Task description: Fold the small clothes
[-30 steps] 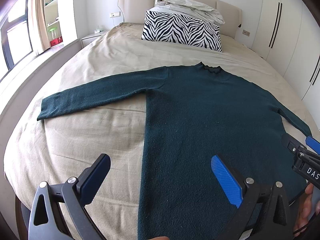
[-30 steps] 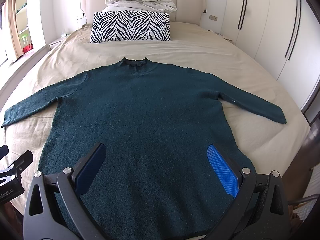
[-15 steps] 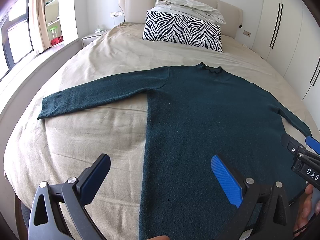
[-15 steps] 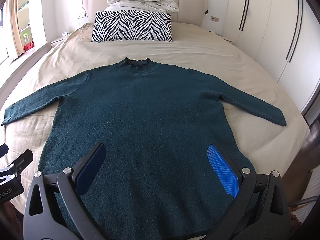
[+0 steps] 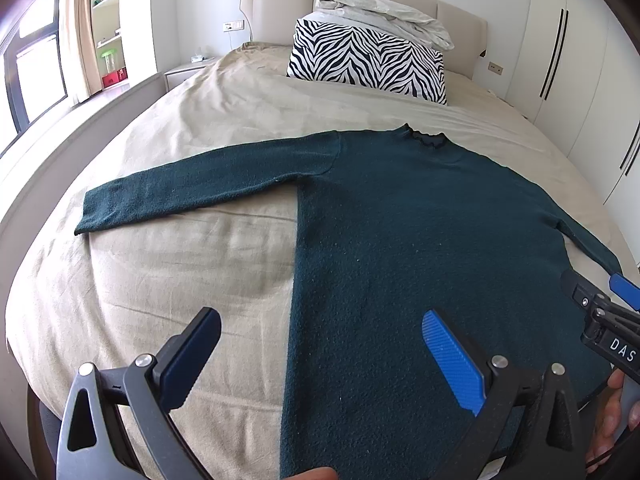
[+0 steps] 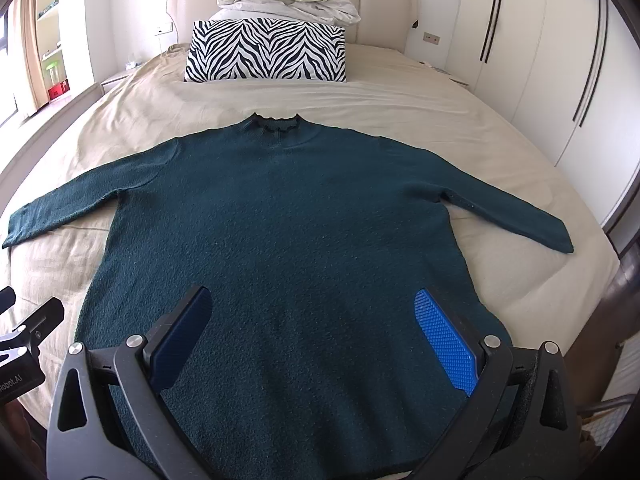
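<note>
Little has moved since a sec ago: both views hold almost the same framing, w/ only a slight drift of the cameras and the garment lying as it did. A dark teal knit sweater lies flat, front up, on a beige bed cover, collar toward the headboard, both sleeves spread out to the sides, hem at the near edge of the bed. The left gripper hovers over the sweater's left side edge near the hem, jaws wide apart, nothing between them. The right gripper hangs above the lower body of the sweater, jaws equally wide, also empty. A zebra-print pillow and a bundled white duvet sit well apart at the head of the bed. No fold has begun, by the look of it. The knit looks soft, thick and limp, prob. light but floppy; it should drape and sag rather than hold shape, and the fuzzy surface ought to give the pads decent grip. Likely first holds: the left sleeve at its cuff, or shoulder and hem corner on one side, pinching both layers
</note>
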`<state>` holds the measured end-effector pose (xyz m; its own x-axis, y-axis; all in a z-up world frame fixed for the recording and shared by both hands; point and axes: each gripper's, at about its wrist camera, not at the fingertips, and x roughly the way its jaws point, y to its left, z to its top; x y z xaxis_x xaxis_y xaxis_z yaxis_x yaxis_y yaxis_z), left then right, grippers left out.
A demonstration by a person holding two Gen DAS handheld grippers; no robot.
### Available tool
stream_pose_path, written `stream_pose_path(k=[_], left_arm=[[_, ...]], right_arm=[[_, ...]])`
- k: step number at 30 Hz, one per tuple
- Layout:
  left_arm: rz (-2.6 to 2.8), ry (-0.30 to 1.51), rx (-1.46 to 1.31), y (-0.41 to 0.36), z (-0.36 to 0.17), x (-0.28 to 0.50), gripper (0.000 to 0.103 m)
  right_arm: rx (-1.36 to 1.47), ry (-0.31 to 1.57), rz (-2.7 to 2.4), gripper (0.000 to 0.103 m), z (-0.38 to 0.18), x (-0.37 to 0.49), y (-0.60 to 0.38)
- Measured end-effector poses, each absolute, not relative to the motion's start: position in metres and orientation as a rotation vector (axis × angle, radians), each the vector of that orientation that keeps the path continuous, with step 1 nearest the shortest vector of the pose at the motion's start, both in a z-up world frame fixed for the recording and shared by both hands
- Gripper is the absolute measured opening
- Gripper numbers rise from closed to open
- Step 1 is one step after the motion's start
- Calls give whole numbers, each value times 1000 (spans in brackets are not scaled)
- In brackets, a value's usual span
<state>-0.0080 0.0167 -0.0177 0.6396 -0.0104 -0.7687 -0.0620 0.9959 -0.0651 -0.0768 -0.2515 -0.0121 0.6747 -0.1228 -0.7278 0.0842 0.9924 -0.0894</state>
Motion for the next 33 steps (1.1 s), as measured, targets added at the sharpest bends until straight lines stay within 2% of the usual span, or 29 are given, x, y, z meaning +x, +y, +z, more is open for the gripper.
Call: stream_pose_path(k=[33], left_arm=[[11,943,-138,14,-33,9,103]], right_arm=[[-28,857,-105,103,-31,-59,-258]])
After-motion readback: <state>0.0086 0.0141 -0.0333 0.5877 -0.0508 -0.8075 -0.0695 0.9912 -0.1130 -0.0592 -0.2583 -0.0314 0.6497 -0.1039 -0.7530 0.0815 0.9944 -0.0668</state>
